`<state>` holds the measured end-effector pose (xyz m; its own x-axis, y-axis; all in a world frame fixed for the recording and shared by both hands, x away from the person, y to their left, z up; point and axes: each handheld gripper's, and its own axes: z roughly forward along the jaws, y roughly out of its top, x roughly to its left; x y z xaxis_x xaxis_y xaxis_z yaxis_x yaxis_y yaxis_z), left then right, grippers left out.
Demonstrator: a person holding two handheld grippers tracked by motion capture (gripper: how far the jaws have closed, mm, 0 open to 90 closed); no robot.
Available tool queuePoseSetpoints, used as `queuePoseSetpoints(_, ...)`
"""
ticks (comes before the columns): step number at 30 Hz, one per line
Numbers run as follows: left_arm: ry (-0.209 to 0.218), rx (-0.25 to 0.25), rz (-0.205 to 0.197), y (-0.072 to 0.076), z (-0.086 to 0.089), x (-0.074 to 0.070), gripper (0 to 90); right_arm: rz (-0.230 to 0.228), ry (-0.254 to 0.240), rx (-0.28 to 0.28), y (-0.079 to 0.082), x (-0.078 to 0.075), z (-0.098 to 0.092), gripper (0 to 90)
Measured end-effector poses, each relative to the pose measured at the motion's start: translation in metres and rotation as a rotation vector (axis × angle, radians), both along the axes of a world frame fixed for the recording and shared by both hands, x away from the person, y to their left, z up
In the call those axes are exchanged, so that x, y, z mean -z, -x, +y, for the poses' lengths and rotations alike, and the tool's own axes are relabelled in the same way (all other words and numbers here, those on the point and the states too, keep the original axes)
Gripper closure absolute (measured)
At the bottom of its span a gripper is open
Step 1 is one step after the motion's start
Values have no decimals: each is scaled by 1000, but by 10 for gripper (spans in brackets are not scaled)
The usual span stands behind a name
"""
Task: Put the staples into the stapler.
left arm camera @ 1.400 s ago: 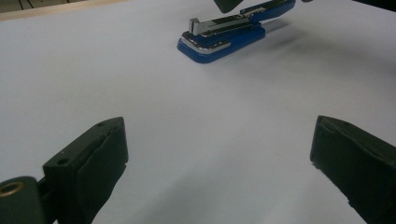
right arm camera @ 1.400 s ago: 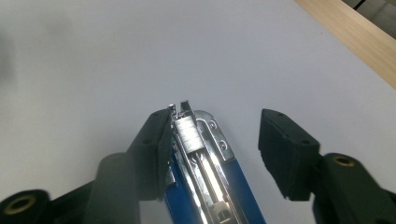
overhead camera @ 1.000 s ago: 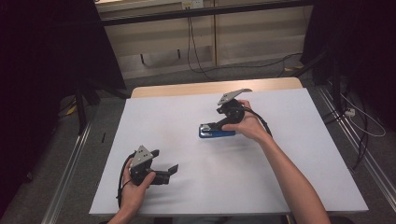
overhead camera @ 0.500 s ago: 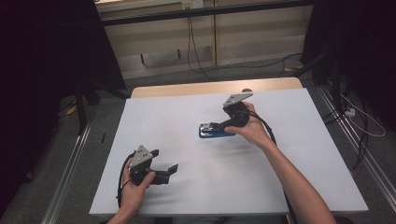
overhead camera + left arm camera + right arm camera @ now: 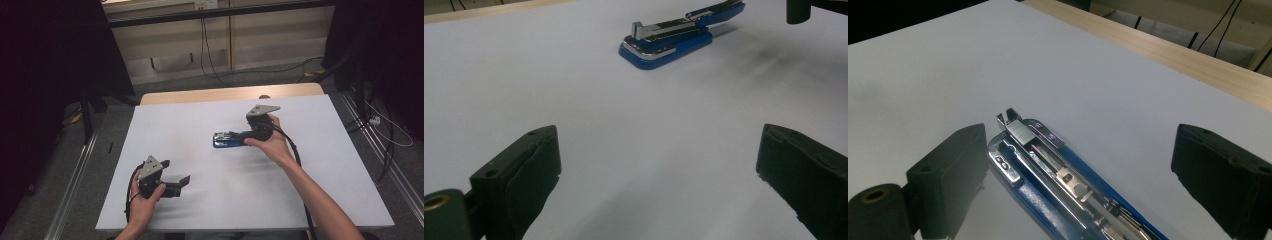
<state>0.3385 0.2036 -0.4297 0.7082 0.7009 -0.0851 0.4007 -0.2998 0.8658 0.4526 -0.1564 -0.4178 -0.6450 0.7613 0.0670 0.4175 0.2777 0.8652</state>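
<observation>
A blue stapler (image 5: 223,140) with a chrome staple channel lies flat near the middle of the white table top (image 5: 210,210). My right gripper (image 5: 234,136) points left at it, held by a hand from the right. Its jaws have just been opening and stand open astride the stapler (image 5: 1048,172), which lies nearer the left jaw; the pads do not press on it. My left gripper (image 5: 176,171) rests open at the front left with nothing in it. From there the stapler (image 5: 671,37) lies well ahead of the left gripper (image 5: 659,165).
A wooden strip (image 5: 230,93) runs along the table's far edge. Cables (image 5: 380,125) and metal rails (image 5: 75,175) lie on the floor at either side. The right gripper's cable (image 5: 295,155) trails back along the forearm.
The right hand has drawn back a little to the right and toward me, and its jaws stand wider. The stapler and the left gripper have stayed put.
</observation>
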Motion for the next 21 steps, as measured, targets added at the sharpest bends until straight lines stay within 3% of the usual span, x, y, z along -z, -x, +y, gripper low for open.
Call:
queuePoseSetpoints(6,7,-11,6,-1,2,1,43,13,-14,44,6,8,-11,59)
queuePoseSetpoints(11,20,-27,27,-3,5,2,44,-14,-36,90,14,7,-21,63)
queuePoseSetpoints(21,22,-42,12,-4,8,2,44,-57,-52,169,31,9,-34,36)
